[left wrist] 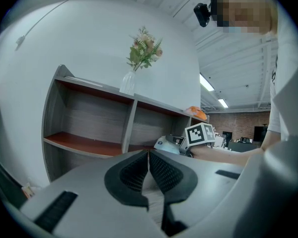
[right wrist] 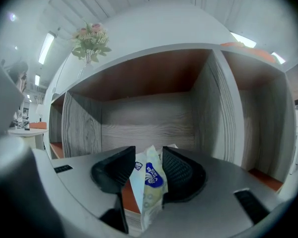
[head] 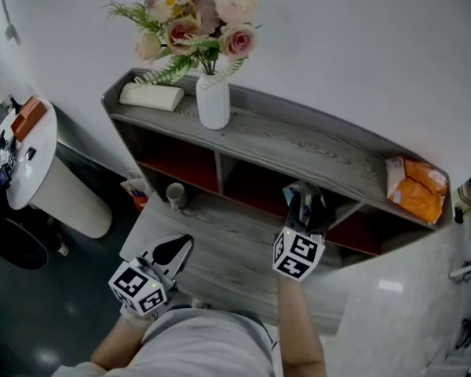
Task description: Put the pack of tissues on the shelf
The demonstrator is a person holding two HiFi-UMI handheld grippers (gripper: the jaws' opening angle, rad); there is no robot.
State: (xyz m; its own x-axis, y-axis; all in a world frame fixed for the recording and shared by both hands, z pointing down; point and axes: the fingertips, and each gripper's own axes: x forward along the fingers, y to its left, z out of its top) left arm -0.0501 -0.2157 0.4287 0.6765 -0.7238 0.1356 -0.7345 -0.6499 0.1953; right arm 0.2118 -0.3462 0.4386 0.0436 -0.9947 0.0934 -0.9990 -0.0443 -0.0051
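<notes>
Right gripper view: right tongs parted, pack of tissues loose between, on shelf; best withdrawn straight back. Left tongs closed, empty.

**Grey shelf unit and the desk before it**

The wood-grain shelf unit stands against a white wall. On its curved top board a white vase of flowers stands left of centre, a flat pale box lies at the left end, and an orange pack lies at the right end. Upright dividers split the space beneath into compartments floored with reddish boards. The pack of tissues stands on edge at the front of the middle compartment. A grey desk adjoins below, bearing a small cup-shaped thing.
</notes>
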